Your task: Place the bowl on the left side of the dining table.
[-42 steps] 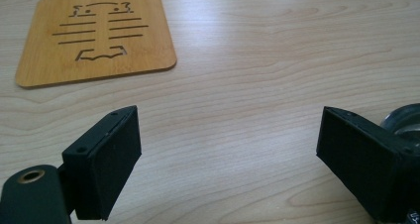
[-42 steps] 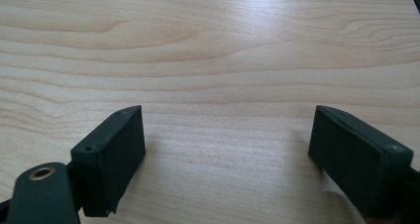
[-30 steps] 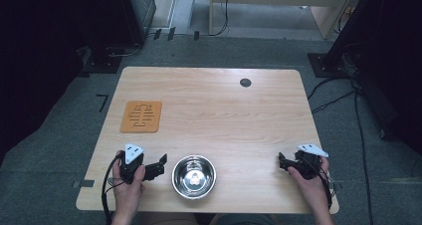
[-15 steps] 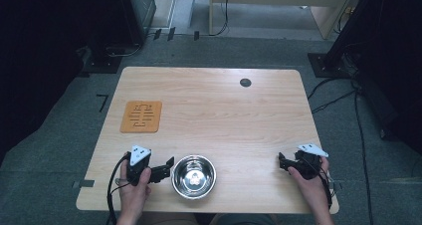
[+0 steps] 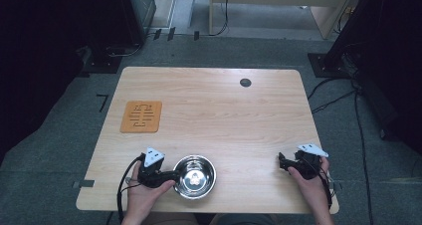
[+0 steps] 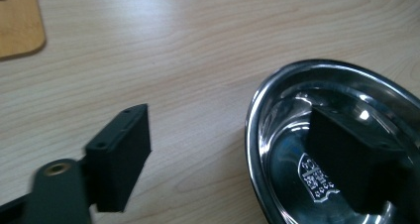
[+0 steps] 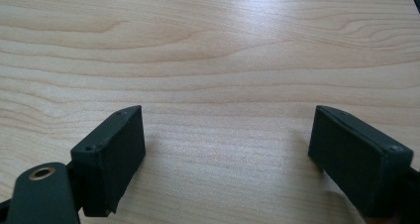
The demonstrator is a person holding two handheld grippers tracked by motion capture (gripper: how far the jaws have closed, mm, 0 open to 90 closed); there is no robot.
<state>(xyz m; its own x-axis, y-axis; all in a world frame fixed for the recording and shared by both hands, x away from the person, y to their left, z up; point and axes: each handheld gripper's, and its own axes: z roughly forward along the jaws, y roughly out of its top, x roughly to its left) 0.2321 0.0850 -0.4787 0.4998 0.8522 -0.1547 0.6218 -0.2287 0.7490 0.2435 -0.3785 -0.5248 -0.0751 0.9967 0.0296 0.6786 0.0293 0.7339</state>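
A shiny steel bowl (image 5: 195, 176) sits near the table's front edge, left of centre. My left gripper (image 5: 171, 176) is open and straddles the bowl's left rim. In the left gripper view one jaw hangs inside the bowl (image 6: 341, 135) and the other stands outside over the wood, gripper midpoint (image 6: 237, 144). Nothing lies in the bowl. My right gripper (image 5: 282, 164) rests near the front right corner of the table, held by a hand. Its jaws are wide apart over bare wood in the right gripper view (image 7: 225, 144).
An orange wooden trivet (image 5: 142, 116) with slots lies at the left of the table (image 5: 214, 115); its corner (image 6: 17, 21) appears in the left gripper view. A dark round grommet (image 5: 245, 82) sits near the far edge. Cables trail off the table's front and right.
My left gripper has moved right toward the bowl and now has one jaw over its rim. The right gripper has stayed put.
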